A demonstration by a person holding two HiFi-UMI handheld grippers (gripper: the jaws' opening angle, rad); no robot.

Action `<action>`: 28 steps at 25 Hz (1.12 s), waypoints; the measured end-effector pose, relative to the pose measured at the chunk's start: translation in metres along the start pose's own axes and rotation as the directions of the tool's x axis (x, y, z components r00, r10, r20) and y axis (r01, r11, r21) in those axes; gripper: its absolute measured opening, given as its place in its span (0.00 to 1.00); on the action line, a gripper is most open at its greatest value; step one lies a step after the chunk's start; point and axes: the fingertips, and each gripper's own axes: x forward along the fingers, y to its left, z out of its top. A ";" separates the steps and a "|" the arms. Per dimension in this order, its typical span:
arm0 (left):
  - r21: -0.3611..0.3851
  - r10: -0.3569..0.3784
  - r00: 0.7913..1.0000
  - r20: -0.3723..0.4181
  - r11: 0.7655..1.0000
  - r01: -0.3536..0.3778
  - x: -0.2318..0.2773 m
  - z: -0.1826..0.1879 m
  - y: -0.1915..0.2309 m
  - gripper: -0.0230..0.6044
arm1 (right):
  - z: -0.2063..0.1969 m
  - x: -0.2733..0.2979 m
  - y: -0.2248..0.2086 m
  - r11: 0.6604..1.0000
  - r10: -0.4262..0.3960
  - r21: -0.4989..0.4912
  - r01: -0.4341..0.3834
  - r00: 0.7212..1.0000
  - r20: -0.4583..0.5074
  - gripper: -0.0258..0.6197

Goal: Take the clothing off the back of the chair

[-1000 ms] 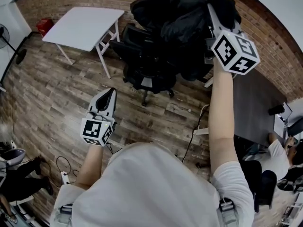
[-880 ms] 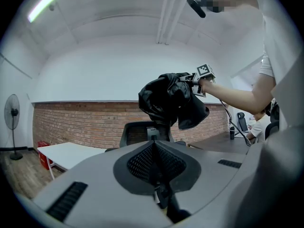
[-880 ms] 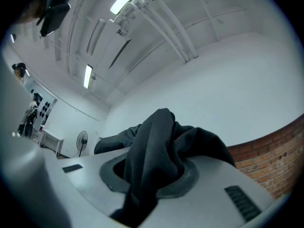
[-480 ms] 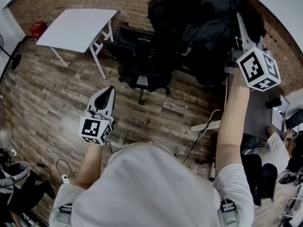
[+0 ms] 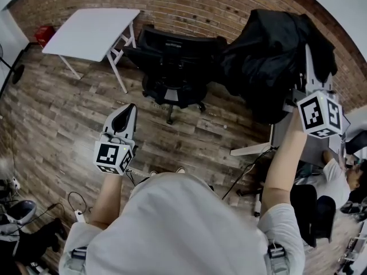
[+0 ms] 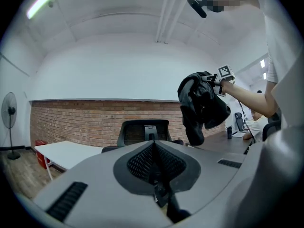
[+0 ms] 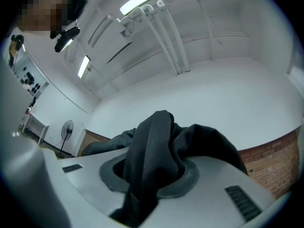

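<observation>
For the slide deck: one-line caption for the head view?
Right gripper holds a black garment aloft beside the black office chair; left gripper hangs shut and empty.

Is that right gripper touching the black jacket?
Touching. The right gripper view shows the black jacket bunched between the jaws of the right gripper, which are shut on the fabric.
</observation>
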 end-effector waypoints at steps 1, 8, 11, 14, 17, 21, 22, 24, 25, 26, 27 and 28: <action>0.001 -0.003 1.000 -0.001 1.000 0.003 0.000 0.000 -0.001 0.07 | -0.004 -0.006 -0.001 1.000 -0.005 -0.006 0.005 1.000 -0.011 0.20; 0.015 -0.016 1.000 -0.003 1.000 0.016 0.005 0.005 -0.004 0.07 | -0.040 -0.046 -0.007 0.998 -0.037 0.043 0.040 0.997 -0.066 0.20; 0.020 -0.009 1.000 -0.001 1.000 0.009 0.006 0.007 -0.002 0.07 | -0.056 -0.063 0.002 0.998 -0.031 0.053 0.035 0.996 -0.086 0.20; 0.027 0.005 1.000 0.001 1.000 -0.005 0.004 0.008 0.003 0.07 | -0.073 -0.080 0.017 0.999 -0.019 0.044 0.025 0.994 -0.112 0.20; 0.028 0.026 1.000 0.004 0.999 -0.026 0.000 0.009 0.008 0.07 | -0.092 -0.096 0.031 0.998 -0.005 0.054 0.012 0.989 -0.145 0.20; 0.027 0.056 0.998 0.006 0.998 -0.057 -0.008 0.007 0.018 0.07 | -0.121 -0.122 0.047 0.993 0.011 0.119 0.014 0.979 -0.205 0.20; 0.027 0.064 0.998 0.005 0.998 -0.064 -0.010 0.006 0.020 0.07 | -0.128 -0.128 0.051 0.990 0.012 0.138 0.018 0.976 -0.218 0.20; 0.028 0.078 0.997 0.006 0.997 -0.078 -0.013 0.006 0.024 0.07 | -0.139 -0.139 0.060 0.986 0.010 0.166 0.030 0.971 -0.238 0.20; 0.030 0.085 0.996 0.008 0.996 -0.085 -0.014 0.006 0.026 0.07 | -0.144 -0.144 0.065 0.984 0.007 0.173 0.037 0.969 -0.247 0.20; 0.031 0.091 0.996 0.012 0.995 -0.091 -0.015 0.006 0.027 0.07 | -0.148 -0.148 0.069 0.983 0.003 0.177 0.044 0.967 -0.256 0.20; 0.032 0.096 0.995 0.017 0.995 -0.097 -0.016 0.008 0.029 0.07 | -0.153 -0.152 0.073 0.982 0.000 0.180 0.050 0.964 -0.265 0.20; 0.034 0.100 0.995 0.021 0.994 -0.101 -0.017 0.009 0.030 0.07 | -0.157 -0.155 0.076 0.981 -0.002 0.184 0.054 0.962 -0.274 0.20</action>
